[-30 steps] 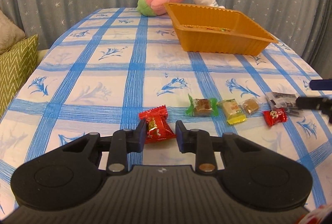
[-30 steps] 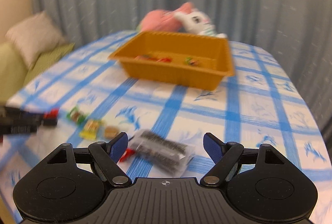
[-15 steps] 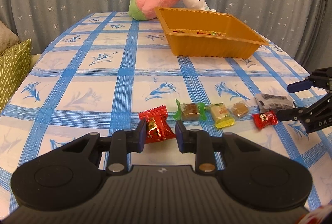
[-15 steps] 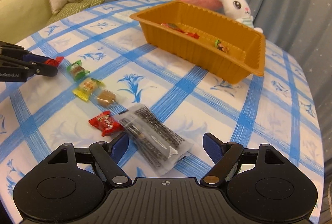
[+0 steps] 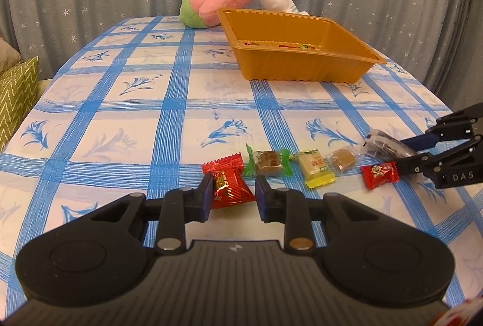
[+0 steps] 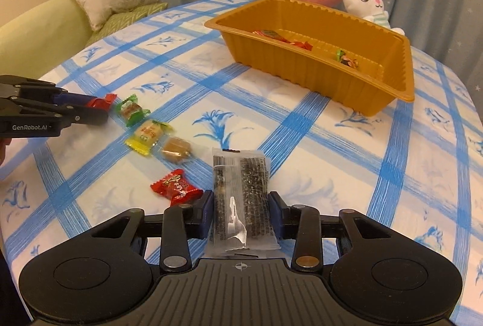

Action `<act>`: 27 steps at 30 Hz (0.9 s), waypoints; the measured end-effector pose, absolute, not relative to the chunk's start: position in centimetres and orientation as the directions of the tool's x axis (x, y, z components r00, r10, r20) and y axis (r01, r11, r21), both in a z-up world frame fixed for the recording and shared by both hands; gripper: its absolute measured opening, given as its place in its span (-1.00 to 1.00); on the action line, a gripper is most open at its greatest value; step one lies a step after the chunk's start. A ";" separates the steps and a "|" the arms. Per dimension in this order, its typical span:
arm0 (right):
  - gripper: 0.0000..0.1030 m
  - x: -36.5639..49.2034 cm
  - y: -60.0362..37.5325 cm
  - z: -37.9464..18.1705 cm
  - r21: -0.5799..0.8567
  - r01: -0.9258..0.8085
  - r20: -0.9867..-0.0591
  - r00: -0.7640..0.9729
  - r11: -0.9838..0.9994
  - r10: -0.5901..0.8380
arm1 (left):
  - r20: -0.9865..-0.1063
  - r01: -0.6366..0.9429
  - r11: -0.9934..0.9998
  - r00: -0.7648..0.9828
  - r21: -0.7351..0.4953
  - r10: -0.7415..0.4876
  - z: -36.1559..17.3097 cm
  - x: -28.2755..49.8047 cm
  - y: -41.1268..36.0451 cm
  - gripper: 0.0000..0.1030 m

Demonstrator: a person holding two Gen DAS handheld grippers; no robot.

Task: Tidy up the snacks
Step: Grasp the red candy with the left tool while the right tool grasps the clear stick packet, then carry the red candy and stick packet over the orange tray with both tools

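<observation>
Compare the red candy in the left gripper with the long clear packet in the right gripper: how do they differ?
The red candy is short, opaque and shiny red; the clear packet is long, flat and see-through, with dark contents. The candy sits fully between the left gripper fingers, while the packet reaches far past the right gripper, whose jaws are closing on it. Both lie on the tablecloth, outside the orange tray.

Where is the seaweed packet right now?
In the right wrist view, the seaweed packet lies between the closing right gripper fingers, beside a red candy.
</observation>
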State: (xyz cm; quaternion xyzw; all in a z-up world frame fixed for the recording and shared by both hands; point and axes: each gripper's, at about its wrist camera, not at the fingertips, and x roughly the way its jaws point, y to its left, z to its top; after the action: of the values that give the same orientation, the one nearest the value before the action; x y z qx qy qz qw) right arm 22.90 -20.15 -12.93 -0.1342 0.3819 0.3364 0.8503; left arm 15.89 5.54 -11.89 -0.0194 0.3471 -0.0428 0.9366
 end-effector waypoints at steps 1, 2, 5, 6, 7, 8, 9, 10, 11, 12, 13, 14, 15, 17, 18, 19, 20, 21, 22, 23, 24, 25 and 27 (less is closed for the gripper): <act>-0.26 22.7 -20.2 -12.9 0.035 -0.671 -0.739 0.482 0.741 0.471 | -0.648 0.066 0.996 0.756 -0.066 -0.093 -11.9 15.9 5.5 -0.50; -0.27 22.6 -20.2 -12.9 0.039 -0.664 -0.739 0.484 0.746 0.469 | -0.647 0.066 0.996 0.756 -0.067 -0.094 -11.8 15.8 5.5 -0.50; -0.27 22.3 -20.1 -12.9 0.039 -0.649 -0.738 0.494 0.760 0.460 | -0.646 0.066 0.995 0.758 -0.069 -0.095 -11.7 15.8 5.5 -0.49; -0.28 22.2 -20.1 -12.9 0.036 -0.644 -0.738 0.498 0.764 0.455 | -0.644 0.067 0.995 0.759 -0.070 -0.096 -11.7 15.8 5.5 -0.50; -0.28 22.0 -20.1 -12.9 0.031 -0.641 -0.737 0.503 0.767 0.451 | -0.642 0.068 0.995 0.760 -0.069 -0.097 -11.6 15.8 5.5 -0.50; -0.28 21.9 -20.0 -12.8 0.021 -0.639 -0.735 0.511 0.769 0.445 | -0.642 0.069 0.995 0.761 -0.068 -0.097 -11.6 15.7 5.5 -0.50; -0.28 21.8 -20.0 -12.8 0.007 -0.638 -0.732 0.521 0.770 0.439 | -0.640 0.070 0.995 0.762 -0.067 -0.097 -11.5 15.7 5.5 -0.50; -0.28 21.7 -20.0 -12.8 -0.001 -0.636 -0.729 0.528 0.771 0.435 | -0.639 0.071 0.995 0.763 -0.064 -0.095 -11.5 15.7 5.5 -0.49; -0.28 21.7 -20.0 -12.7 -0.002 -0.634 -0.724 0.534 0.773 0.436 | -0.638 0.072 0.996 0.764 -0.062 -0.095 -11.5 15.7 5.5 -0.50; -0.28 21.7 -20.0 -12.6 -0.004 -0.629 -0.719 0.542 0.778 0.435 | -0.637 0.073 0.996 0.765 -0.059 -0.094 -11.4 15.7 5.4 -0.49; -0.28 21.7 -20.0 -12.5 -0.008 -0.622 -0.714 0.552 0.783 0.431 | -0.636 0.073 0.996 0.766 -0.057 -0.093 -11.4 15.6 5.4 -0.49; -0.28 21.7 -20.1 -12.3 -0.011 -0.614 -0.708 0.562 0.789 0.427 | -0.634 0.073 0.996 0.768 -0.056 -0.091 -11.4 15.6 5.4 -0.50; -0.28 21.7 -20.2 -12.2 -0.011 -0.608 -0.702 0.570 0.794 0.426 | -0.633 0.072 0.996 0.769 -0.053 -0.090 -11.4 15.6 5.4 -0.50; -0.28 21.8 -20.4 -12.0 -0.009 -0.596 -0.690 0.585 0.803 0.426 | -0.630 0.071 0.996 0.772 -0.051 -0.088 -11.2 15.6 5.3 -0.50; -0.28 21.9 -20.5 -11.8 -0.006 -0.592 -0.686 0.589 0.806 0.428 | -0.628 0.072 0.996 0.773 -0.050 -0.088 -11.2 15.6 5.3 -0.50; -0.28 21.9 -20.5 -11.7 -0.004 -0.590 -0.682 0.592 0.807 0.430 | -0.626 0.073 0.996 0.775 -0.049 -0.088 -11.1 15.6 5.2 -0.50; -0.28 21.9 -20.5 -11.6 -0.003 -0.589 -0.679 0.595 0.808 0.431 | -0.625 0.074 0.996 0.776 -0.048 -0.088 -11.0 15.6 5.2 -0.50; -0.28 21.9 -20.5 -11.6 -0.003 -0.588 -0.676 0.597 0.809 0.432 | -0.624 0.075 0.996 0.776 -0.047 -0.088 -11.0 15.7 5.2 -0.50; -0.28 21.9 -20.5 -11.5 -0.002 -0.588 -0.674 0.599 0.809 0.433 | -0.622 0.077 0.996 0.778 -0.046 -0.089 -10.9 15.7 5.1 -0.50; -0.28 21.9 -20.5 -11.4 -0.001 -0.587 -0.671 0.601 0.810 0.434 | -0.621 0.079 0.996 0.778 -0.046 -0.090 -10.9 15.7 5.0 -0.50; -0.28 21.9 -20.5 -11.3 0.001 -0.585 -0.668 0.603 0.811 0.436 | -0.620 0.081 0.996 0.779 -0.046 -0.092 -10.8 15.8 4.9 -0.50; -0.28 21.9 -20.5 -11.2 0.003 -0.583 -0.665 0.606 0.812 0.437 | -0.619 0.083 0.996 0.780 -0.045 -0.093 -10.8 15.8 4.8 -0.50; -0.28 21.9 -20.6 -11.1 0.006 -0.578 -0.659 0.611 0.816 0.438 | -0.618 0.088 0.995 0.780 -0.045 -0.096 -10.6 16.0 4.6 -0.50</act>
State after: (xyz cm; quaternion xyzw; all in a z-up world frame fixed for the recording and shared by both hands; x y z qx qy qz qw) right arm 21.94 -20.57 -11.06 -0.1043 0.3364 0.2850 0.8915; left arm 15.99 4.63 -10.61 -0.0067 0.3277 -0.0488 0.9435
